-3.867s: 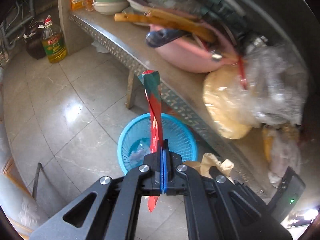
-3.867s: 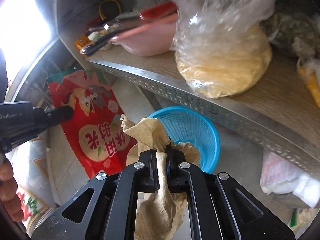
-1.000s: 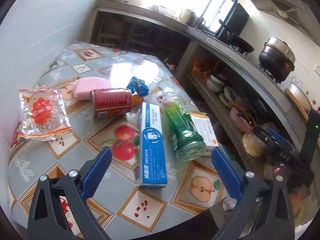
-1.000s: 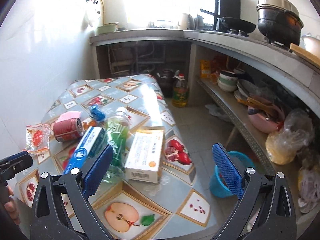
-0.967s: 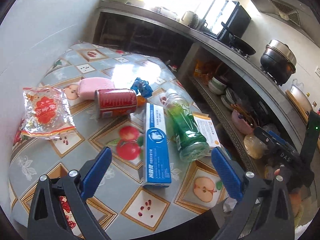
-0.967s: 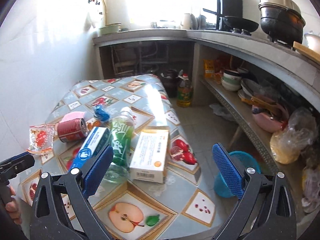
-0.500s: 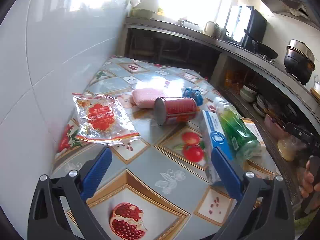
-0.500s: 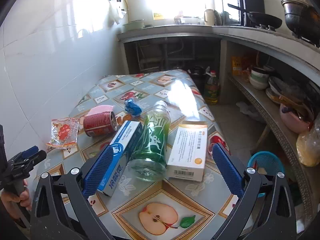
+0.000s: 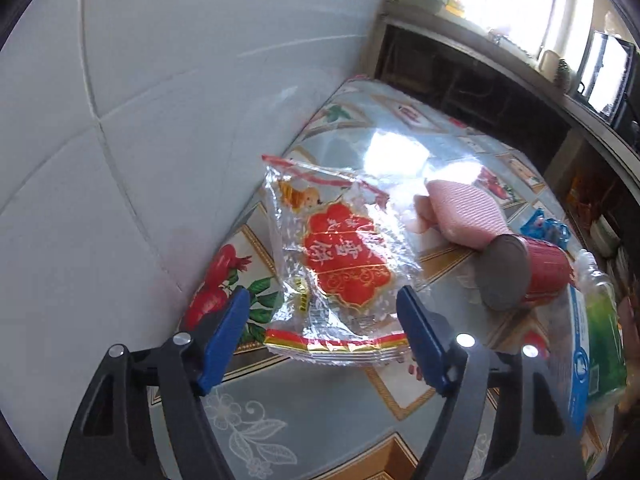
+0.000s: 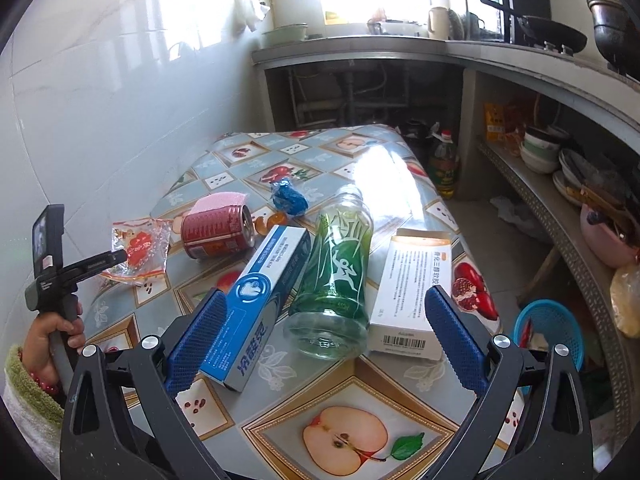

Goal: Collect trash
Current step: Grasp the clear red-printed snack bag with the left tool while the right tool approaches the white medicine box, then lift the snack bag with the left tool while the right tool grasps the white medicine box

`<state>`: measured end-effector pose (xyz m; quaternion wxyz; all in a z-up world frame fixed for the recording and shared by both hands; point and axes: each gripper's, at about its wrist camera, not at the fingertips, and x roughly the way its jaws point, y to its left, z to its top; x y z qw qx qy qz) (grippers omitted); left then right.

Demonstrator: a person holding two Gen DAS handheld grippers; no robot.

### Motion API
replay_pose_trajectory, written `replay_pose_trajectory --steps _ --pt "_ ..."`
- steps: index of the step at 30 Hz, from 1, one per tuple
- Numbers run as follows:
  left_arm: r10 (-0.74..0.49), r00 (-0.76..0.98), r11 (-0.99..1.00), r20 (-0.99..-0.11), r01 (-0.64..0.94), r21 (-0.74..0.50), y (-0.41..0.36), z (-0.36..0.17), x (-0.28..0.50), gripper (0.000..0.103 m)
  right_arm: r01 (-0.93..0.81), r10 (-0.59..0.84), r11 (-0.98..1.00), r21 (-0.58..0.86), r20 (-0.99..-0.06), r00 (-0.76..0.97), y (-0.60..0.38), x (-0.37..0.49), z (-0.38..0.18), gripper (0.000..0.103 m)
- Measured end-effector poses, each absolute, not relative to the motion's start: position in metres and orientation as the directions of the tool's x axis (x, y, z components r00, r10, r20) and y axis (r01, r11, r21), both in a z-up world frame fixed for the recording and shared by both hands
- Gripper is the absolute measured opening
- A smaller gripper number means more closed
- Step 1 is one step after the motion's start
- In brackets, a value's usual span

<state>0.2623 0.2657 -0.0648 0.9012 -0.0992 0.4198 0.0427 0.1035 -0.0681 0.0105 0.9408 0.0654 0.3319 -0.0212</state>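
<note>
In the left wrist view, the left gripper (image 9: 322, 320) is reaching over a clear snack wrapper (image 9: 340, 268) with a red label. Its jaws have just been closing and are standing apart, one blue pad on each side of the wrapper's near end, not pressing on it. The wrapper is lying flat on the fruit-patterned tablecloth (image 9: 320, 412) in the middle of the frame, its long axis running from the lower centre up toward the tiled wall at upper left. To its right, a pink sponge (image 9: 464, 212) is sitting just above a red can (image 9: 528, 276) lying on its side, its end facing the camera.

In the right wrist view, the right gripper (image 10: 324, 340) is hanging released, jaws wide, above a blue box (image 10: 260, 300), a green bottle (image 10: 338, 276) and a white box (image 10: 412, 284), all lying lengthwise toward the frame's top. A blue basket (image 10: 556, 332) is standing at lower right.
</note>
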Motion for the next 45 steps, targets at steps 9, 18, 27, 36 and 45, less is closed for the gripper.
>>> replay_pose_trajectory --steps 9,18,27,36,45 --pt "0.064 0.616 0.979 -0.785 -0.193 -0.071 0.257 -0.079 0.271 0.027 0.091 -0.001 0.990 0.112 -0.629 0.778 -0.072 0.103 0.008 0.095" --pt "0.049 0.659 0.984 -0.751 -0.160 -0.077 0.251 -0.070 0.258 0.011 0.133 -0.040 0.986 0.103 -0.622 0.782 -0.086 0.094 0.011 0.095" --pt "0.018 0.728 0.987 -0.686 -0.124 -0.105 0.253 -0.045 0.225 0.009 0.195 -0.075 0.974 0.118 -0.642 0.763 -0.118 0.085 0.007 0.091" --pt "-0.051 0.807 0.980 -0.588 -0.073 -0.185 0.259 -0.011 0.187 0.008 0.244 0.007 0.939 0.242 -0.723 0.691 -0.154 0.115 -0.019 0.089" --pt "-0.160 0.819 0.972 -0.551 0.033 -0.233 0.241 0.003 0.174 0.008 0.291 0.082 0.912 0.289 -0.824 0.561 -0.172 0.176 -0.062 0.089"
